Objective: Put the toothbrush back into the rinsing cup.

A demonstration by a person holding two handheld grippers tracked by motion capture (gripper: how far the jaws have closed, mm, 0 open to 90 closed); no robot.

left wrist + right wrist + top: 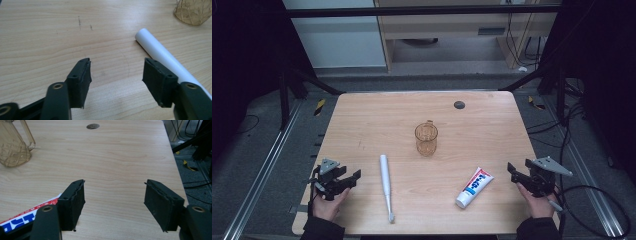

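toothbrush [386,186]: white, flat on table [362,115], long axis near-far, head toward person, just right of left gripper [343,181] | left gripper: jaws wide, empty | right gripper [518,173]: jaws wide, empty, beside toothpaste tube [474,187]

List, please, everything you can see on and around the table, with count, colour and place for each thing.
toothbrush: one, white, lying on the table's near left part, just right of the left gripper.
toothpaste tube: one, white with red and blue print, lying on the near right part, cap toward the near edge.
cup: one, clear amber with a handle, standing upright near the middle.
round disc: one, dark, in the tabletop toward the far edge.
table: one, light wood.
left gripper: one, black, jaws open with nothing between them, at the near left edge.
right gripper: one, black, jaws open with nothing between them, at the near right edge.
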